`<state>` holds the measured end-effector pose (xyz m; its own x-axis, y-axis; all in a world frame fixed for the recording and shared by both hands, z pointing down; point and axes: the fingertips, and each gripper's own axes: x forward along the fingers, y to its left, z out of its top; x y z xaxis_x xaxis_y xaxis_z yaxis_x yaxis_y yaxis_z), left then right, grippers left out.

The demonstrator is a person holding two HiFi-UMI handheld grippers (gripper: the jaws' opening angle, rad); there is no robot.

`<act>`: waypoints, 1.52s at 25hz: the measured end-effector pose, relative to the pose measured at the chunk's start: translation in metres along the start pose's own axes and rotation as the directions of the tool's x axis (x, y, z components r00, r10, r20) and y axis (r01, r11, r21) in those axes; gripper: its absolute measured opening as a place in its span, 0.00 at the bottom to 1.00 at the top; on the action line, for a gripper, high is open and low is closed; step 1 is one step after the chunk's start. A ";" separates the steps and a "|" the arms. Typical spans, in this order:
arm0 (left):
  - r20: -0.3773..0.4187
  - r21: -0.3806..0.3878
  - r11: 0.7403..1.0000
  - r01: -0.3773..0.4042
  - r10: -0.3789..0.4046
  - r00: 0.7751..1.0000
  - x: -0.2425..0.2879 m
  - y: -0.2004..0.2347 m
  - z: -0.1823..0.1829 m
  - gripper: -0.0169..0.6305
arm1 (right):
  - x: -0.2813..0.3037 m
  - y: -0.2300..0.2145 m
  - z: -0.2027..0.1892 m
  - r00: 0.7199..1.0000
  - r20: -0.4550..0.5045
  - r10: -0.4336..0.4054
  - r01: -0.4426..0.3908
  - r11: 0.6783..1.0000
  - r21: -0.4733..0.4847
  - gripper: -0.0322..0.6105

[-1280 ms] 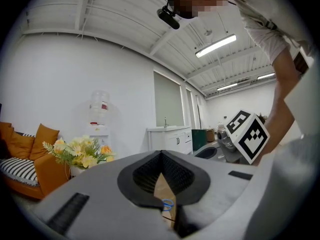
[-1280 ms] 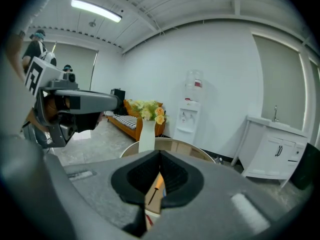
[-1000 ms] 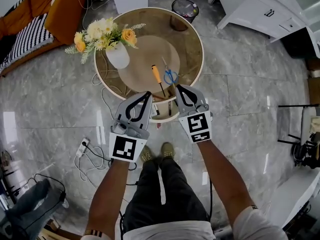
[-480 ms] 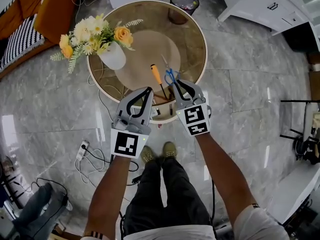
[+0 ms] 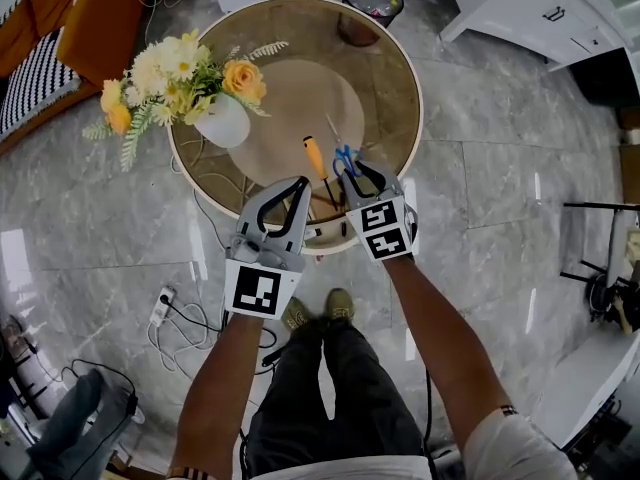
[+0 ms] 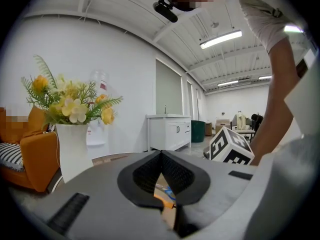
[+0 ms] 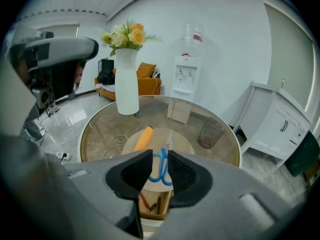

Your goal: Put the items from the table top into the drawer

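A round glass worktop (image 5: 400, 78) carried a white vase (image 5: 222, 123) of yellow flowers (image 5: 175, 78) on its left side, well apart from the tools. An orange-handled screwdriver (image 5: 314, 156) and blue-handled scissors (image 5: 343, 153) lay side by side near the front edge, still on the glass. Below that edge the drawer (image 5: 325, 218) stood pulled out between the two grippers, with a few small items already inside. Nothing lay between the right gripper and the scissors. A waste bin (image 5: 370, 3) stood on the floor beyond the worktop, a white cabinet (image 5: 530, 18) to the right, and a power strip (image 5: 162, 308) with cables on the floor to the left.

The left gripper (image 5: 297, 184) was held almost level at the worktop's front edge beside the drawer, clenched tip to tip on nothing. The right gripper (image 5: 362, 176) was tilted steeply down, its tips just over the scissors' handles. Its jaws had just been opening and stood released, the blue handles showing in the gap beyond them with neither pad pressing on them.

Compared with a second earlier, both grippers had come down and forward. The right one had moved from above the drawer to the scissors.
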<state>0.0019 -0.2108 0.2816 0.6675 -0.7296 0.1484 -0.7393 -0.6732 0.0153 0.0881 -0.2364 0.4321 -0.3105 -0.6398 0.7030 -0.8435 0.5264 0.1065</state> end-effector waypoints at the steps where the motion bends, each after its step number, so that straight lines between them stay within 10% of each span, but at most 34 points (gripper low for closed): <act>1: -0.001 -0.002 1.000 0.001 -0.001 1.000 0.001 0.001 -0.002 0.03 | 0.005 0.000 -0.004 1.000 -0.017 0.000 0.000 1.000 0.007 0.20; 21: -0.005 0.014 0.998 0.059 -0.059 0.998 -0.014 -0.004 -0.025 0.03 | 0.043 -0.009 -0.033 0.991 -0.132 -0.007 0.030 0.985 0.172 0.18; 38: 0.001 -0.056 0.998 0.013 -0.013 1.000 -0.067 -0.027 -0.040 0.03 | -0.069 0.045 -0.041 0.987 0.156 -0.030 0.011 0.992 0.123 0.17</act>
<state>-0.0259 -0.1389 0.3103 0.6771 -0.7211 0.1470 -0.7344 -0.6748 0.0729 0.0892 -0.1454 0.4167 -0.3493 -0.7351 0.5811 -0.8945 0.4463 0.0268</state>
